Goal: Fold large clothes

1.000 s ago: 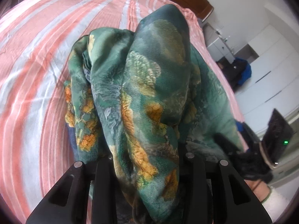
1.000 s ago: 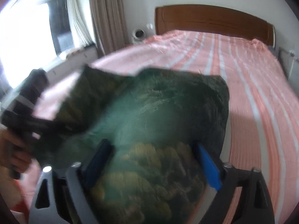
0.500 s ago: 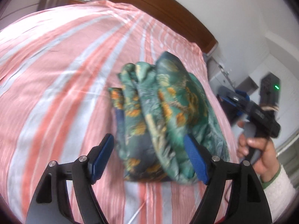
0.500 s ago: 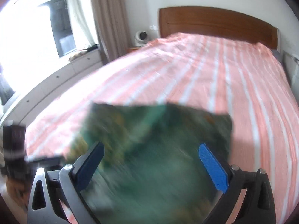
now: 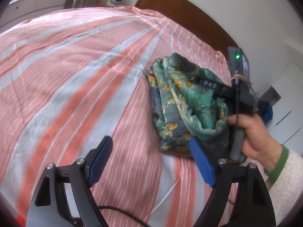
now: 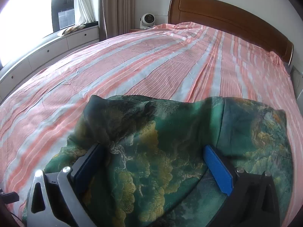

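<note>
The left hand-held gripper (image 5: 151, 160) at the bottom of the left wrist view stands wide, its two blue pads (image 5: 101, 159) apart over bare bedsheet and holding nothing; the right pad overlaps the lower edge of the garment in the picture, and contact cannot be confirmed. The right hand-held gripper (image 6: 153, 162) at the bottom of the right wrist view also stands wide, with the cloth bulging up between its two blue-padded fingers (image 6: 217, 170); whether it grips the cloth cannot be told. One garment (image 5: 185, 109), green with orange-yellow print, lies bundled in folds at centre right of the left wrist view, on the bed. One hand (image 5: 251, 130), in a white sleeve with green cuff, holds the right unit's handle at the right edge, against the bundle. The bed carries a pink-and-grey striped sheet (image 6: 151, 60). One wooden headboard (image 6: 227, 17) stands at upper right, one small white fan (image 6: 147, 19) beside it, curtains (image 6: 113, 5) and a bright window at upper left.
</note>
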Demonstrator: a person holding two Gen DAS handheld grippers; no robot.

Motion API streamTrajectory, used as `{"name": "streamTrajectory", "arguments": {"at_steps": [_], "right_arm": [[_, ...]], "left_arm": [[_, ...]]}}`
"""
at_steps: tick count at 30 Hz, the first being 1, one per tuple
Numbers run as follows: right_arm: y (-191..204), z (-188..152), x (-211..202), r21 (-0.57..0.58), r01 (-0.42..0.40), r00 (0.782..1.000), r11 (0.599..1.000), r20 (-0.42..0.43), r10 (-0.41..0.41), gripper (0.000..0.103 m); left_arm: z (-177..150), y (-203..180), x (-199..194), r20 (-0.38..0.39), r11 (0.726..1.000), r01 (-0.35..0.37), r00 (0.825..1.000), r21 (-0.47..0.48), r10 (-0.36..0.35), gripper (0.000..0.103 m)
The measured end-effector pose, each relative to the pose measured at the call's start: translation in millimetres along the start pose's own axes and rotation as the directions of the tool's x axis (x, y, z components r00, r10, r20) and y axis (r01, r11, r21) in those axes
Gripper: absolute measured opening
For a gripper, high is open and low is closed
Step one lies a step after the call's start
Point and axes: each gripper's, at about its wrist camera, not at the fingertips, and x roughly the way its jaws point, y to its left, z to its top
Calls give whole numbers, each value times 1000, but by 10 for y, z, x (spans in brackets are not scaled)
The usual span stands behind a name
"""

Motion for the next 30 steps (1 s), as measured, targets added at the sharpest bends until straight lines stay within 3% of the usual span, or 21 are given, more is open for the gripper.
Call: {"name": "streamTrajectory", "arguments": {"at_steps": [2,5,8,10,13,16,19,25,27,30], "right_arm": [[-13,133,-192,9,7,1000,1000,2,-7,102],[-128,244,-889,74,34,994,997,100,-41,102],[-143,118,-1496,125,50,981,991,179,-72,103],[-74,-49,-1745,137,-15,975,990,221,-16,103],[197,-256,-1760,86,-135,968,987,222,114,103],[503,-432,-1405,13,-235,966,972,111,232,103],[546,-504,-1206,26,-241,970,970,46,240,103],[284,-309,-1909,85,-266,946,960,213,243,102],[150,-296,-2212,94,-277,936,956,253,246,102],[-173,-529,-2481,125,-274,929,954,290,229,103]], "left_arm": [[48,-28,-66,10,1000,-8,1000,23,8,85],[39,-30,-147,6,999,-26,1000,29,25,87],[15,-57,-172,-7,998,-49,999,42,50,87],[-8,-84,-184,-7,996,-67,998,52,68,87],[-34,-87,-249,4,993,-109,994,36,109,90],[-33,-41,-341,20,989,-144,989,12,144,92],[-20,-11,-465,34,984,-175,984,17,174,94],[-5,73,-512,41,972,-232,972,39,231,96],[27,68,-491,22,977,-209,978,38,208,96],[250,-65,-477,-2,992,-106,994,62,107,96]]}}
